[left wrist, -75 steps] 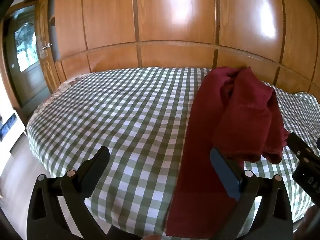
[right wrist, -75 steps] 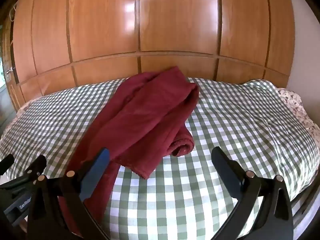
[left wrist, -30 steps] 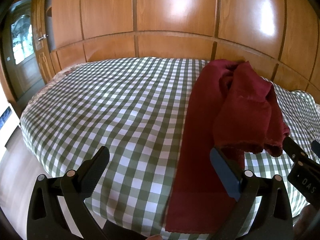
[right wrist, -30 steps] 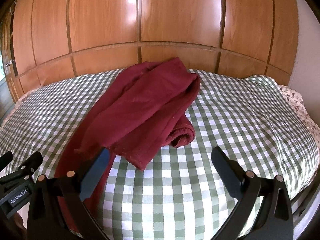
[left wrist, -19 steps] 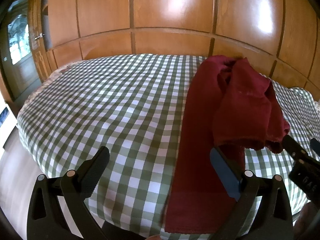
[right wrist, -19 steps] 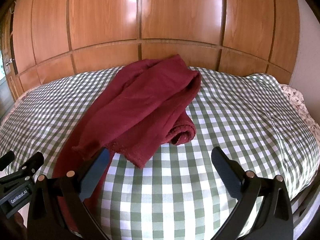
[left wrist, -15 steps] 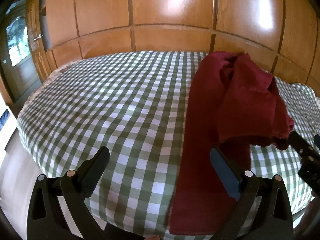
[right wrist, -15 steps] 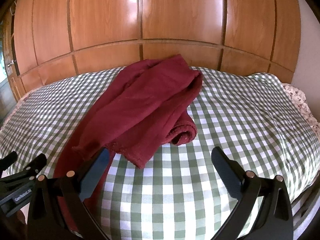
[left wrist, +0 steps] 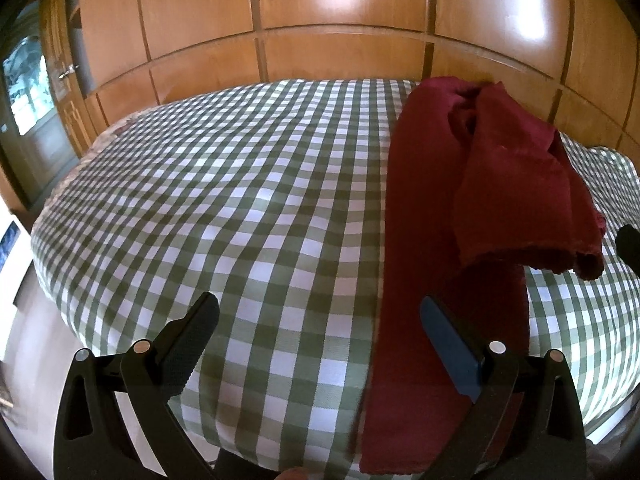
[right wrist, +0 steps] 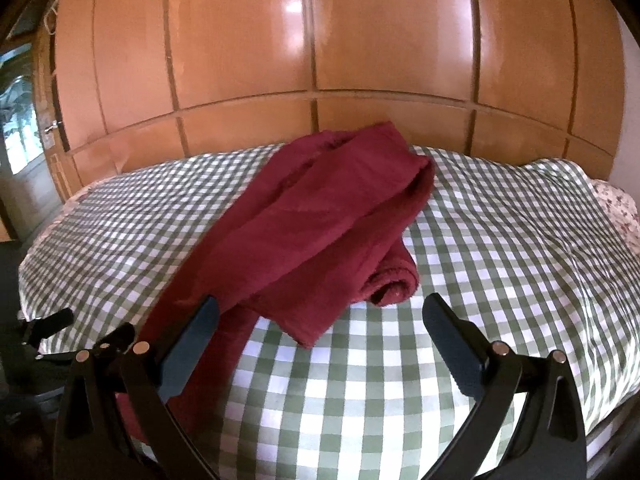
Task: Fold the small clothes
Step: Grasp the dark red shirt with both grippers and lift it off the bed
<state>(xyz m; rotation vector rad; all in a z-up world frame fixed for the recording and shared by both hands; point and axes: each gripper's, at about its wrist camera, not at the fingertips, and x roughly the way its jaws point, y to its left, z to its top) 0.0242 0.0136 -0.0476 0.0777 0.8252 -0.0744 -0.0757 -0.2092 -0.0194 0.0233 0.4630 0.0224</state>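
Both claws, your left claw (left wrist: 320,344) and right claw (right wrist: 320,344), gape wide and empty over the near edge of the bed (left wrist: 224,208), so you seem between folds: next, pinch the maroon garment (right wrist: 320,216)'s near corners lying mid-bed.

Dark red cloth (right wrist: 320,216); green-white checked bedspread (left wrist: 224,200); glossy orange-brown wood panelling (right wrist: 240,40); black claws.

Left gripper (left wrist: 318,328): black frame, silver rivets; ribbed black pad at 7 o'clock, blue pad at 5 o'clock. Right gripper (right wrist: 318,328): same frame, both pads blue.
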